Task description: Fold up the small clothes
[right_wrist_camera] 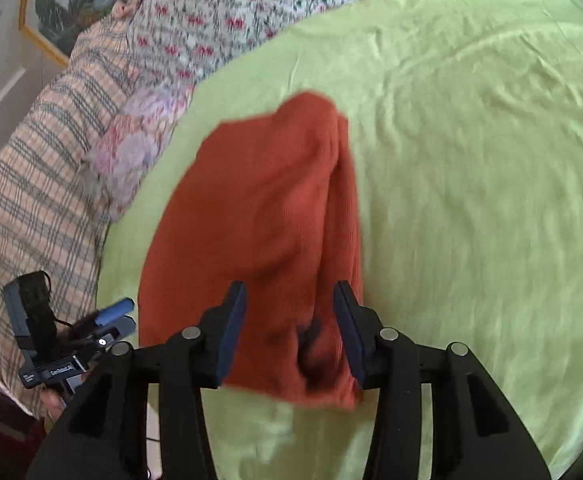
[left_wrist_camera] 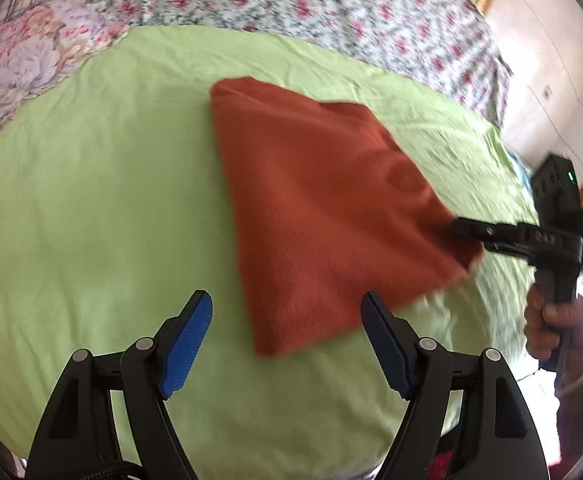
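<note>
Rust-red cloth (right_wrist_camera: 251,216) lies folded on the green sheet (right_wrist_camera: 471,160); right gripper (right_wrist_camera: 289,320) spread around its near edge, left gripper (left_wrist_camera: 287,340) spread, empty. Withdraw gently without dragging the fold.

Rust-red garment (left_wrist_camera: 323,208) on lime-green sheet (left_wrist_camera: 91,200).
</note>
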A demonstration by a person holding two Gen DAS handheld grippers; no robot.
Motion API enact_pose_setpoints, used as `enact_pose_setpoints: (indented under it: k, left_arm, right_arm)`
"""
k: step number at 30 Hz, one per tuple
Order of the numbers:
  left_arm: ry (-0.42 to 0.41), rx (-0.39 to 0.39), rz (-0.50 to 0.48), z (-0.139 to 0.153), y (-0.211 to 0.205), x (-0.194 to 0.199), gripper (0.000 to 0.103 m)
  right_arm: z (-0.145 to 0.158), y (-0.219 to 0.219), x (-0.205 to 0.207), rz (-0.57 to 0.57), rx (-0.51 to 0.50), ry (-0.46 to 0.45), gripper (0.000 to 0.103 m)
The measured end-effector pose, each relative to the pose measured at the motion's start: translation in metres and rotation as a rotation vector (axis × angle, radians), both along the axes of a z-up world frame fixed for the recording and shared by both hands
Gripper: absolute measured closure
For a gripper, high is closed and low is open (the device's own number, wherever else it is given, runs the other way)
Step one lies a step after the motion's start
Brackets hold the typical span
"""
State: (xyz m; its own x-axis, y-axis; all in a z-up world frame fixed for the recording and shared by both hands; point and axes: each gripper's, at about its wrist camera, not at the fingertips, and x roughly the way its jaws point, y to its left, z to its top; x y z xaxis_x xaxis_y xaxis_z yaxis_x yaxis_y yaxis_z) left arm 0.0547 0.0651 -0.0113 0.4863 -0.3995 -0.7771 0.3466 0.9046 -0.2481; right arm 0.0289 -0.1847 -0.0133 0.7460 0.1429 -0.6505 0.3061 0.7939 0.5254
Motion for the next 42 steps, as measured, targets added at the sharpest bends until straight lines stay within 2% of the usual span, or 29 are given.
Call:
enact_pose_setpoints:
  k: [1, 2, 3, 4, 6, 8, 11, 12, 13, 16, 17, 19, 20, 21, 23, 25, 26, 28, 29, 31, 33, 37, 39, 42]
  left_arm:
    - [0.002, 0.009, -0.011, -0.003, -0.003, -0.006, 0.026]
    - [0.002, 0.016, -0.016, -0.006, -0.003, -0.01, 0.026]
    - [0.0, 0.03, -0.023, -0.01, -0.006, -0.013, 0.026]
    - [-0.003, 0.041, -0.031, -0.014, -0.01, -0.015, 0.026]
    - [-0.013, 0.075, -0.033, -0.019, -0.018, -0.017, 0.026]
    - [-0.02, 0.116, -0.025, -0.025, -0.026, -0.014, 0.026]
    - [-0.025, 0.148, 0.037, -0.028, -0.026, -0.007, 0.026]
    - [-0.031, 0.149, 0.072, -0.027, -0.022, -0.005, 0.029]
    - [-0.036, 0.159, 0.109, -0.026, -0.018, -0.003, 0.036]
    - [-0.052, 0.187, 0.156, -0.025, -0.008, -0.002, 0.053]
    - [-0.056, 0.196, 0.176, -0.026, -0.003, -0.004, 0.056]
    - [-0.045, 0.164, 0.189, -0.027, 0.003, -0.006, 0.071]
    - [-0.034, 0.129, 0.188, -0.027, 0.006, -0.008, 0.073]
    - [-0.033, 0.126, 0.184, -0.028, 0.005, -0.01, 0.077]
    - [-0.04, 0.155, 0.165, -0.031, -0.002, -0.013, 0.082]
    - [-0.046, 0.187, 0.154, -0.035, -0.008, -0.015, 0.083]
    - [-0.046, 0.191, 0.153, -0.035, -0.009, -0.016, 0.083]
    - [-0.04, 0.179, 0.153, -0.035, -0.006, -0.014, 0.083]
    - [-0.038, 0.177, 0.151, -0.035, -0.005, -0.013, 0.083]
    - [-0.04, 0.179, 0.147, -0.035, -0.005, -0.013, 0.083]
    - [-0.038, 0.174, 0.146, -0.035, -0.004, -0.014, 0.083]
    - [-0.03, 0.166, 0.148, -0.036, -0.004, -0.012, 0.083]
    - [-0.03, 0.166, 0.148, -0.036, -0.004, -0.012, 0.083]
    - [-0.027, 0.166, 0.149, -0.035, -0.004, -0.011, 0.084]
  right_arm:
    - [-0.003, 0.004, 0.001, 0.018, 0.004, 0.009, 0.056]
    - [-0.005, 0.008, 0.003, 0.034, 0.005, 0.016, 0.061]
    - [-0.007, 0.014, 0.007, 0.067, 0.003, 0.033, 0.085]
    - [-0.006, 0.018, 0.01, 0.079, -0.001, 0.036, 0.097]
    - [0.002, 0.022, 0.012, 0.095, 0.019, -0.006, 0.097]
    - [0.021, 0.017, 0.008, 0.094, 0.096, -0.115, 0.097]
    - [0.042, 0.008, 0.0, 0.078, 0.151, -0.224, 0.097]
    - [0.048, 0.005, -0.003, 0.072, 0.143, -0.245, 0.098]
    - [0.049, 0.004, -0.005, 0.065, 0.135, -0.247, 0.098]
    - [0.037, -0.003, -0.009, 0.033, 0.15, -0.224, 0.098]
    - [0.028, -0.007, -0.01, 0.02, 0.178, -0.212, 0.098]
    - [0.019, -0.008, -0.009, 0.006, 0.175, -0.185, 0.098]
    - [0.015, -0.004, -0.008, 0.0, 0.11, -0.138, 0.098]
    - [0.01, -0.001, -0.006, -0.009, 0.024, -0.071, 0.098]
    - [-0.009, 0.005, -0.001, -0.01, -0.069, 0.049, 0.098]
    - [-0.027, 0.006, -0.001, -0.004, -0.102, 0.098, 0.098]
    - [-0.028, 0.005, -0.002, -0.007, -0.096, 0.095, 0.099]
    - [-0.022, 0.002, -0.002, -0.012, -0.079, 0.091, 0.098]
    - [-0.018, 0.0, -0.002, -0.01, -0.067, 0.081, 0.094]
    - [-0.009, -0.007, -0.005, -0.019, -0.029, 0.045, 0.08]
    - [0.004, -0.016, -0.004, -0.034, -0.016, -0.005, 0.06]
    - [0.019, -0.03, 0.019, -0.04, 0.0, -0.057, 0.058]
    - [0.017, -0.038, 0.039, -0.041, -0.007, -0.05, 0.058]
    - [0.001, -0.056, 0.076, -0.042, 0.052, -0.009, 0.058]
